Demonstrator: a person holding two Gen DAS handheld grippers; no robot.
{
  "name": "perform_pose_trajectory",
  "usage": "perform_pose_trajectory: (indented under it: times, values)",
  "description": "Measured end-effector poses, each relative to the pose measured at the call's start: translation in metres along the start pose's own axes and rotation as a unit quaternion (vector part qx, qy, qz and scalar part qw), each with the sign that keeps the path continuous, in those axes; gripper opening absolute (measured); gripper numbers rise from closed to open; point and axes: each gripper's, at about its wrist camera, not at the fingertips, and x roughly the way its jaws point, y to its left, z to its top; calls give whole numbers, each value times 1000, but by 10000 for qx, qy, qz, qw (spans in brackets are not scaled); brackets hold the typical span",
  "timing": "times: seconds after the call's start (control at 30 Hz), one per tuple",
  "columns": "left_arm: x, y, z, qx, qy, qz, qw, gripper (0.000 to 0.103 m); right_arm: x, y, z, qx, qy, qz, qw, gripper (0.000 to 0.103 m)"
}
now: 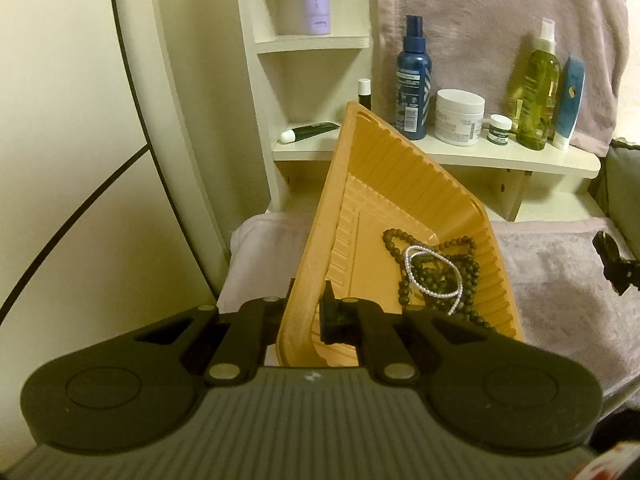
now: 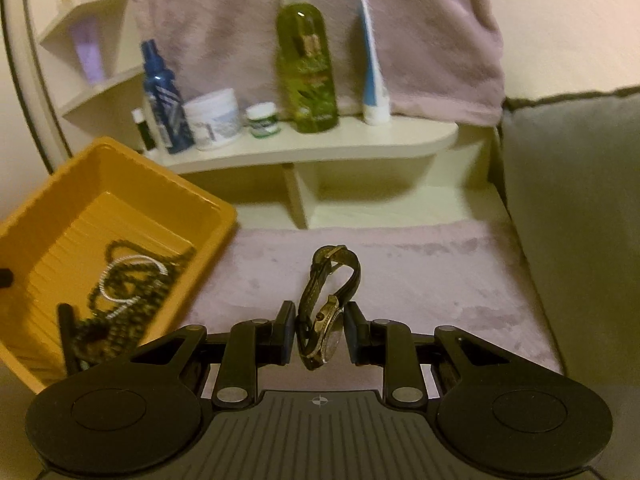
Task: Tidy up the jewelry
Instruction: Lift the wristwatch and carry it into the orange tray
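Note:
In the left wrist view my left gripper is shut on the near rim of an orange tray and holds it tilted. A dark bead necklace and a white pearl bracelet lie in the tray's low corner. In the right wrist view my right gripper has a dark-strapped wristwatch between its fingers, above the pink fleece; the pads stand close to the watch, and contact is unclear. The tray is at the left with the beads inside.
A cream shelf behind carries a blue spray bottle, a white jar, a small green jar, a green bottle and a blue tube. A grey cushion stands at the right.

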Motion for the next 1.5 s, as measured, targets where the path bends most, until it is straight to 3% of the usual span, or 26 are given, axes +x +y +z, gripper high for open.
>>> perform_pose_trajectory:
  times: [0.43,0.9,1.2,1.27,1.4,1.5]
  values:
    - [12,32,-12,-718,316,-286,9965,7,1,47,8,-328,-27,464,9984,26]
    - [38,76,-38,-1561,733,-765,9820,7,8,73,6,-623,62,492,9968,26]
    - [49,87,-48,-1742,898,-938,9761,8,8,94,5,-763,84,605,9952,26]
    - [51,88,-50,-1777,965,-927,9750,10,8,98,5,-793,85,650,9947,26]
    - [51,92,-55,-1797,956,-829,9755,25,8,107,8,-864,85,771,9932,26]
    - [49,96,-55,-1824,932,-794,9756,25,11,116,9,-910,120,908,9916,26]
